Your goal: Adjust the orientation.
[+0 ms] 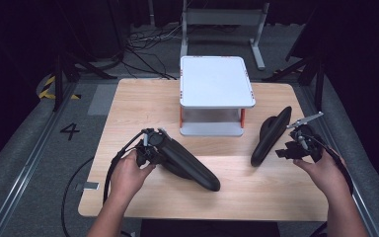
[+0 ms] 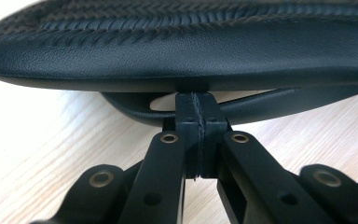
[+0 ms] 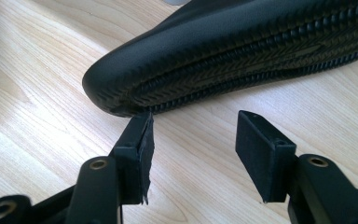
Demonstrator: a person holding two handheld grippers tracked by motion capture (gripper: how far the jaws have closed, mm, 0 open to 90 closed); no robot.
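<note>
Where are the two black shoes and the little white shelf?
Left shoe (image 1: 190, 165), high view, its upper side.
Right shoe (image 1: 271, 133), high view, its sole edge.
White shelf (image 1: 216, 81), high view, its top board.

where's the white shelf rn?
High view: the white shelf stands at the table's far middle edge, beyond and between the two black shoes.

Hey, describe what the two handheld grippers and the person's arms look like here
Both grippers are black. The left gripper has flat linkage arms with brass-coloured rivets and a black cable looping behind it. The right gripper has blocky black pads, similar rivets, a cable and a grey plate on top. The forearms are bare, no sleeves visible.
</note>
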